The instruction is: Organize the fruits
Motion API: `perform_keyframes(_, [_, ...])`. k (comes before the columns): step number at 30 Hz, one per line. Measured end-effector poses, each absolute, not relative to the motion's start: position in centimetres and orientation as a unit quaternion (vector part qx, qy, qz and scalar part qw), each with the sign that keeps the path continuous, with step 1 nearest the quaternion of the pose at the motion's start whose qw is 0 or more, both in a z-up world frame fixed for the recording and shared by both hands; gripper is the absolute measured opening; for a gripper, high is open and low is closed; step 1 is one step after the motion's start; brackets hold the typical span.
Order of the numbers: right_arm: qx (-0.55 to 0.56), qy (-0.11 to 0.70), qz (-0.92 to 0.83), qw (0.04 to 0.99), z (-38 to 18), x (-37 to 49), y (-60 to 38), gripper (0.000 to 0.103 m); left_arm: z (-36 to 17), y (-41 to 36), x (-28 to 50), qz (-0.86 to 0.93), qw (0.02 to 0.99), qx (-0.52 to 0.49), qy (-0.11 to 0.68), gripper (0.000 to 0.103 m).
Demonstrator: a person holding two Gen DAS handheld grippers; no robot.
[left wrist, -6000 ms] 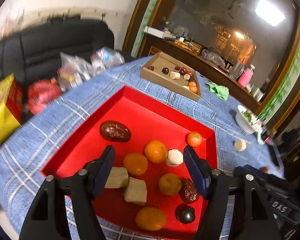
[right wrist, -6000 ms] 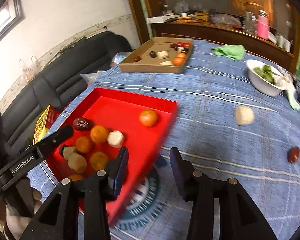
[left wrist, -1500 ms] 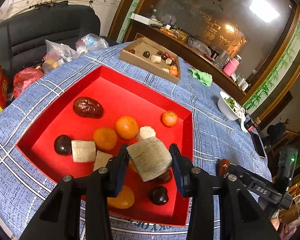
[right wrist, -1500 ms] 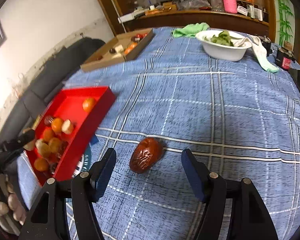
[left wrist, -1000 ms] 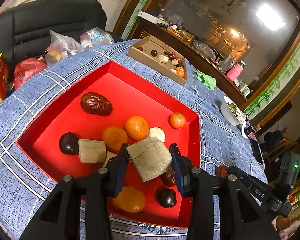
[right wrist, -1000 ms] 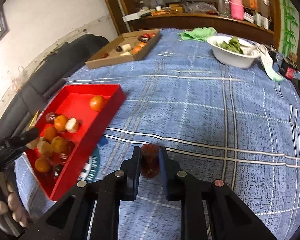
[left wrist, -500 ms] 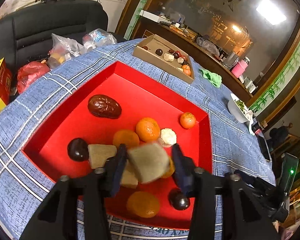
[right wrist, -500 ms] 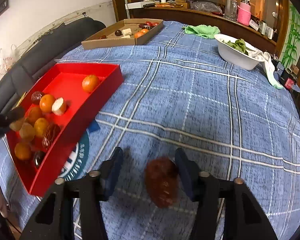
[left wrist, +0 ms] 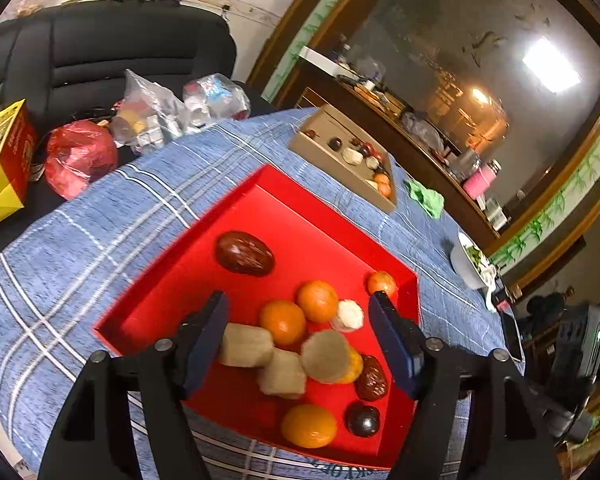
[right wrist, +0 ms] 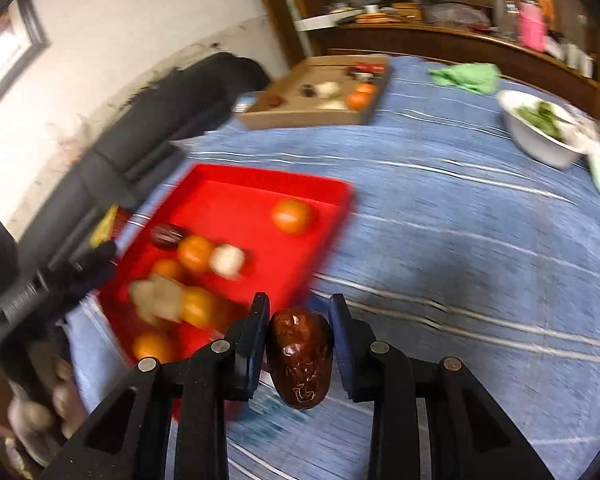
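A red tray (left wrist: 292, 208) on the blue checked cloth holds several oranges, dark dates, a white ball and beige chunks. My left gripper (left wrist: 300, 332) is open above its near end. A round beige chunk (left wrist: 326, 356) sits loose between the fingers, on top of the pile. My right gripper (right wrist: 299, 322) is shut on a glossy brown date (right wrist: 300, 356), held above the cloth by the near right corner of the tray (right wrist: 260, 184). The right wrist view is blurred.
A cardboard box (left wrist: 342, 166) with more fruit lies at the far side, a green cloth (left wrist: 426, 198) beside it. A white bowl (right wrist: 540, 128) of greens stands far right. Bags and a yellow box (left wrist: 2, 160) sit on the black sofa to the left.
My left gripper opened and let go of the beige chunk, which dropped onto the fruit in the tray. My right gripper closed on the date, lifted it and swung toward the tray.
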State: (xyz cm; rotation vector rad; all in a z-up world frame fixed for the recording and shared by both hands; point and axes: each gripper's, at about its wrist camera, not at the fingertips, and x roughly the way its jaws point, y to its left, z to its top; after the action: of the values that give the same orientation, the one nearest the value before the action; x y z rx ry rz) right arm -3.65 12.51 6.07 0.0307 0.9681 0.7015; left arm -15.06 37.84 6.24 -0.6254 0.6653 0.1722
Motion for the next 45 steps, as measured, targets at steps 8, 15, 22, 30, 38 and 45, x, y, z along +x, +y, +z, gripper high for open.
perform_keyframes(8, [-0.024,0.462,0.321,0.826,4.3,-2.2,18.6,0.041,5.7,38.9,-15.4,0.091,0.892,-0.298,0.327,0.073])
perform_keyframes(15, [-0.010,0.449,0.306,0.840,5.4,-2.6,16.8,0.059,5.6,38.7,-14.2,0.093,0.891,-0.285,0.340,0.073])
perform_keyframes(22, [-0.003,0.419,0.294,0.859,6.7,-5.3,14.0,0.064,6.5,37.4,-14.2,0.109,0.900,-0.248,0.341,0.073])
perform_keyframes(30, [0.005,0.380,0.275,0.883,7.3,-9.6,11.3,0.071,10.5,32.2,-17.1,0.252,0.924,-0.092,0.273,0.093])
perform_keyframes(38, [0.018,0.370,0.276,0.887,6.7,-12.7,7.8,0.073,14.0,27.7,-20.9,0.302,0.929,-0.087,0.193,0.103])
perform_keyframes(45, [0.018,0.363,0.256,0.896,6.4,-14.3,5.6,0.081,12.9,23.8,-19.6,0.294,0.922,-0.034,0.250,0.103])
